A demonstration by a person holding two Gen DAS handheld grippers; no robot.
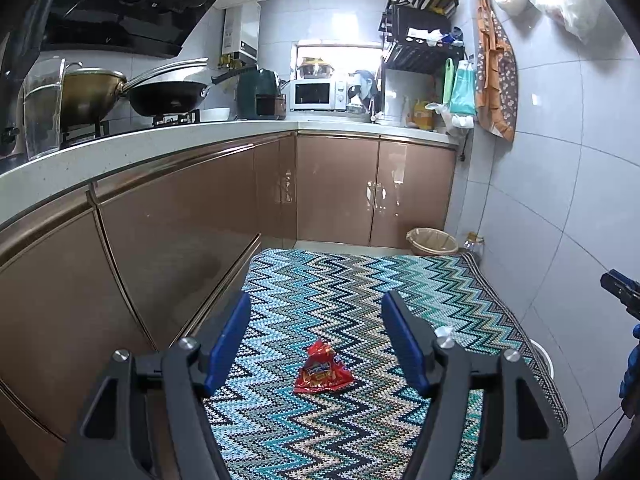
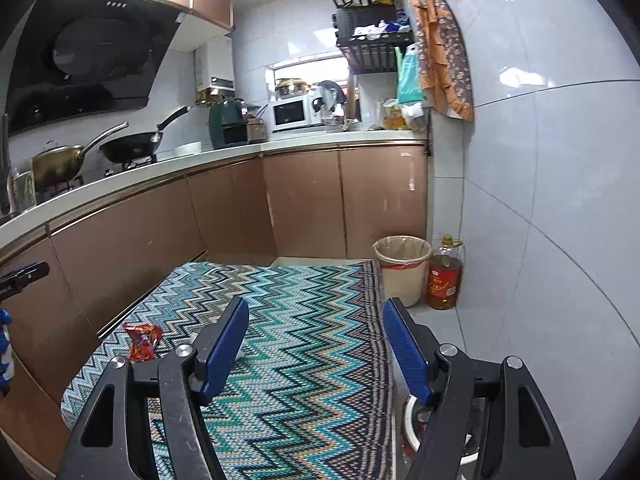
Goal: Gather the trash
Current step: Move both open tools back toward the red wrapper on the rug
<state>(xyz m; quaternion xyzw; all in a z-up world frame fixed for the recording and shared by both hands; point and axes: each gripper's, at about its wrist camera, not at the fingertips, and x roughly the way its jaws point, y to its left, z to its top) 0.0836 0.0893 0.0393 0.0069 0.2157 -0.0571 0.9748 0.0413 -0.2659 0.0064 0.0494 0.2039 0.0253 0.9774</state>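
A crumpled red snack wrapper [image 1: 322,372] lies on the zigzag rug [image 1: 360,280], low in the left wrist view. My left gripper [image 1: 316,308] hovers above it, open, its blue pads apart with nothing between them. From the right wrist view the same wrapper [image 2: 142,340] sits far left on the rug [image 2: 304,320]. My right gripper [image 2: 316,312] is open and empty above the rug's right part. A beige bin with a liner [image 2: 402,266] stands in the far corner, also seen as the bin [image 1: 432,242] past the rug's end.
Brown cabinet doors [image 1: 160,240] run along the left under a white counter [image 1: 160,144] with pans and appliances. A bottle of oil [image 2: 444,276] stands beside the bin. A tiled wall [image 2: 540,200] closes the right side. A white round dish [image 2: 408,428] lies on the floor by the rug's right edge.
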